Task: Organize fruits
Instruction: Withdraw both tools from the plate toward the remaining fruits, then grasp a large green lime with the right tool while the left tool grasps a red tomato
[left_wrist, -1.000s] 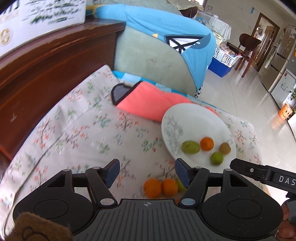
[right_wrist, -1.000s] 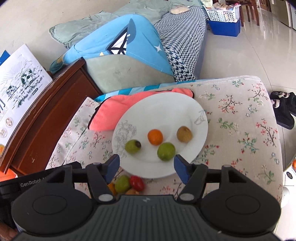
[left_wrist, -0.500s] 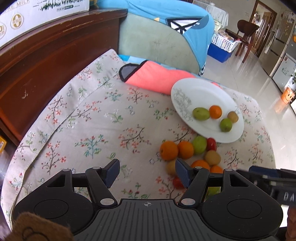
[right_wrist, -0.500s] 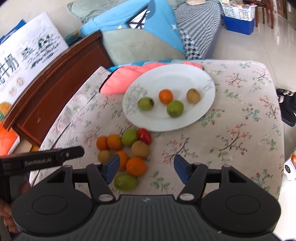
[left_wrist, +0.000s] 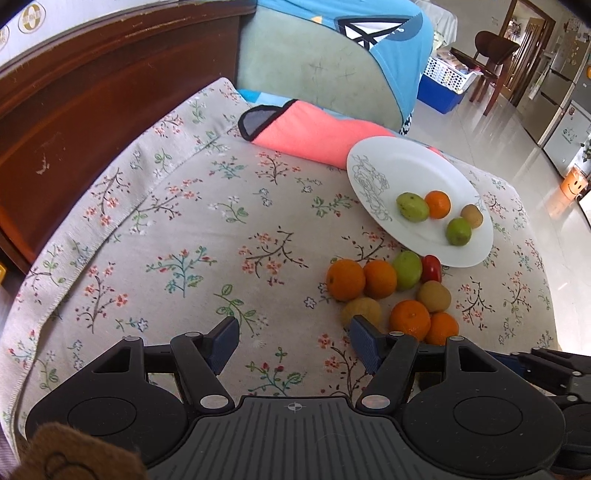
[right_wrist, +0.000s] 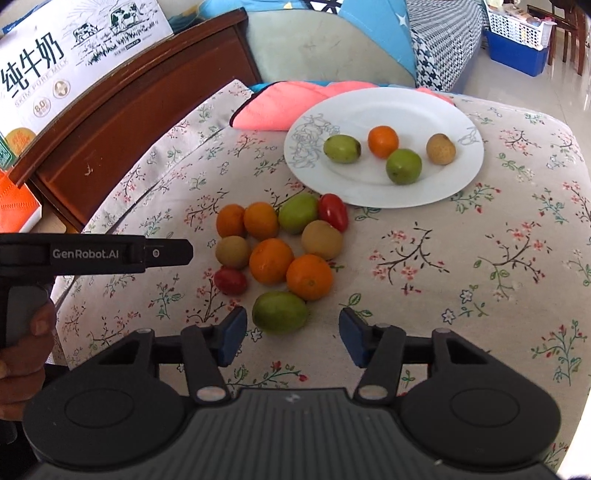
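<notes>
Left wrist view: right gripper (left_wrist: 546, 363) hides part of fruit pile (left_wrist: 391, 291).

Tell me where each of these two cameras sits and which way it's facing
Left wrist: rides the open left gripper, looking forward and down across the floral cloth; only its fingers show.
Right wrist: rides the open right gripper, above the loose fruit pile; the left gripper and hand show.
Shared: white plate, fruit pile, pink cloth.

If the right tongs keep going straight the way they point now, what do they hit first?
Most likely the green fruit nearest the right tongs, just ahead between the open tips, slightly left of centre. Behind it lies an orange. Depth is uncertain in the fisheye view.
</notes>
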